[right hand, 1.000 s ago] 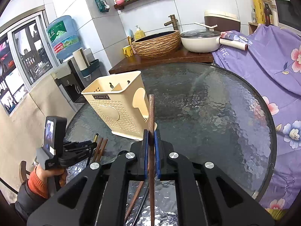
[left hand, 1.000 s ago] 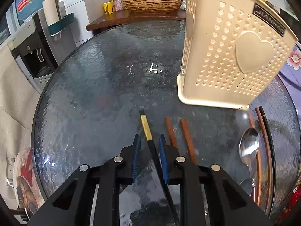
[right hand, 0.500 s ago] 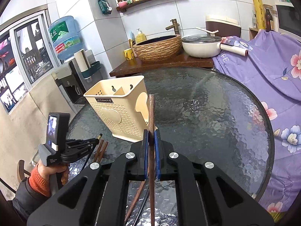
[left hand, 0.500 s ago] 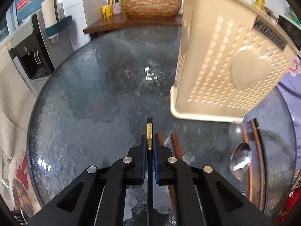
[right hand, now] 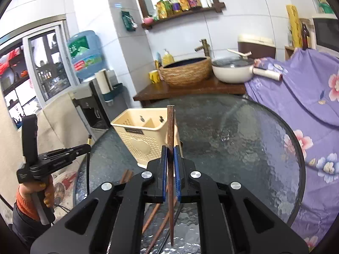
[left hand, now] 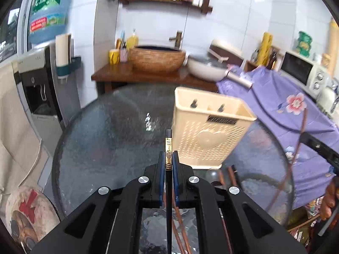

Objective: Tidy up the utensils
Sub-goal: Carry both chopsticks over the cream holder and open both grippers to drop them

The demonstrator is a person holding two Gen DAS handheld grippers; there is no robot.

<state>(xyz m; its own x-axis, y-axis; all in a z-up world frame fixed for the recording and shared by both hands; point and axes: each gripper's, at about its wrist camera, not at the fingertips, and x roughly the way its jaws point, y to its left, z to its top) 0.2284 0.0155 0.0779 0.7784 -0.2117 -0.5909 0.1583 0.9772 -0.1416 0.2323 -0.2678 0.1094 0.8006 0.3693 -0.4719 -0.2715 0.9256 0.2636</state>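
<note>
My left gripper (left hand: 168, 162) is shut on a black chopstick with a gold band (left hand: 168, 148), held lifted above the glass table (left hand: 106, 131). My right gripper (right hand: 170, 158) is shut on a brown wooden chopstick (right hand: 170, 127), raised above the table. The cream utensil holder (left hand: 209, 131) stands on the table ahead and to the right of my left gripper; in the right wrist view the holder (right hand: 144, 135) is ahead and to the left. More brown chopsticks (right hand: 127, 174) and a spoon (left hand: 211, 172) lie on the glass near the holder. The left gripper also shows in the right wrist view (right hand: 84, 148).
A wooden counter (right hand: 190, 89) with a woven basin (right hand: 186, 72) and a white pan (right hand: 233, 69) stands behind the table. A purple flowered cloth (right hand: 296, 97) lies at the right. A water dispenser (left hand: 38, 89) stands at the left.
My left gripper closed on the black chopstick and lifted it off the table, tilting up so the room shows. My right gripper rose a little with its brown chopstick.
</note>
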